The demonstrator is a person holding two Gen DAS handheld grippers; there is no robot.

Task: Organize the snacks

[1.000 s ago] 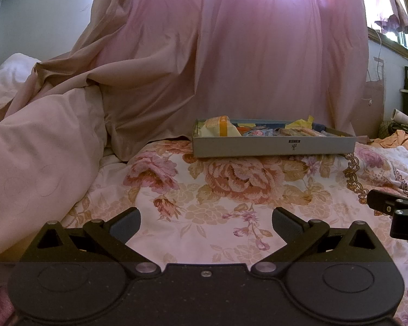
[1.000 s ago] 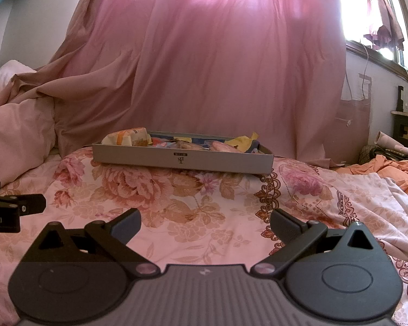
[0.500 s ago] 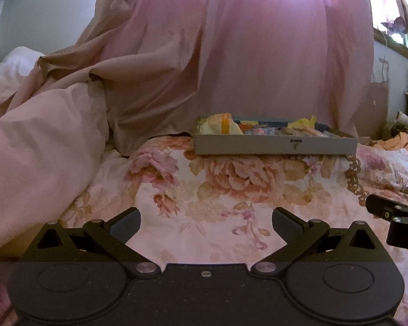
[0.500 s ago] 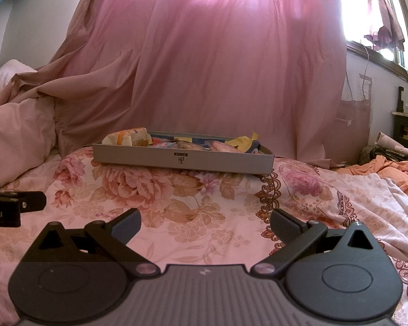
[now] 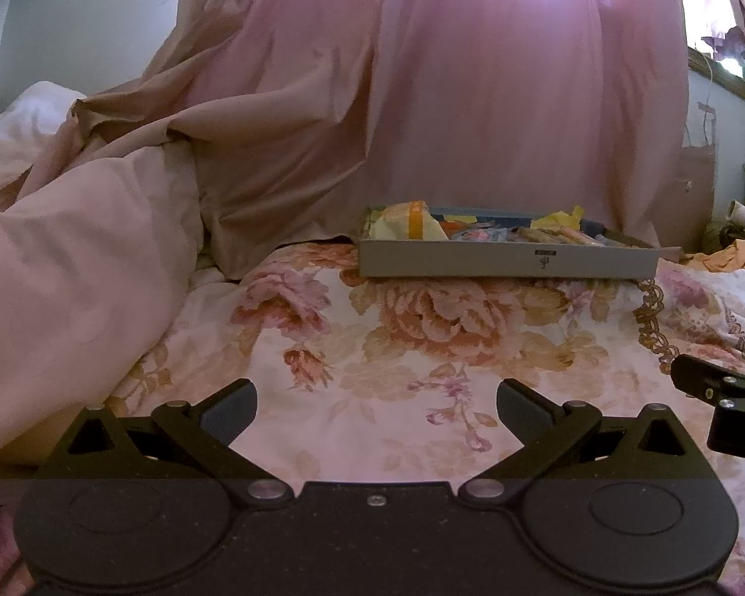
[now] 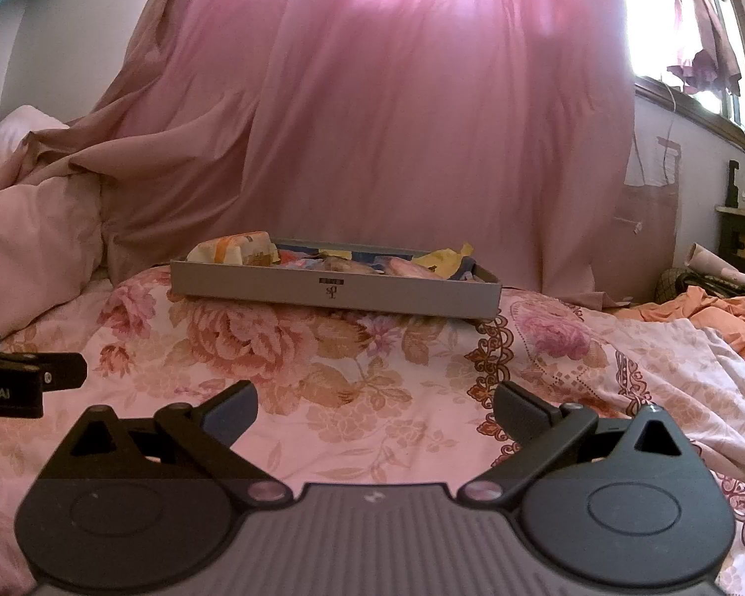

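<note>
A shallow grey box [image 5: 506,262] [image 6: 333,293] lies on a floral bedspread, well ahead of both grippers. Several wrapped snacks fill it: a white and orange packet [image 5: 409,221] [image 6: 236,248] at its left end, yellow wrappers [image 5: 561,218] [image 6: 444,258] toward the right, pink and blue ones between. My left gripper [image 5: 376,407] is open and empty, low over the bedspread. My right gripper [image 6: 375,407] is open and empty too, level with it. Each one shows at the other view's edge.
The flowered bedspread [image 6: 372,362] stretches between the grippers and the box. A pale pink duvet [image 5: 64,268] is heaped on the left. A pink curtain [image 6: 422,114] hangs behind the box. Orange cloth [image 6: 710,313] and dark furniture sit at the right.
The left wrist view has tipped slightly, so the box sits a little lower in it. The right gripper has barely moved. Both stay open.
</note>
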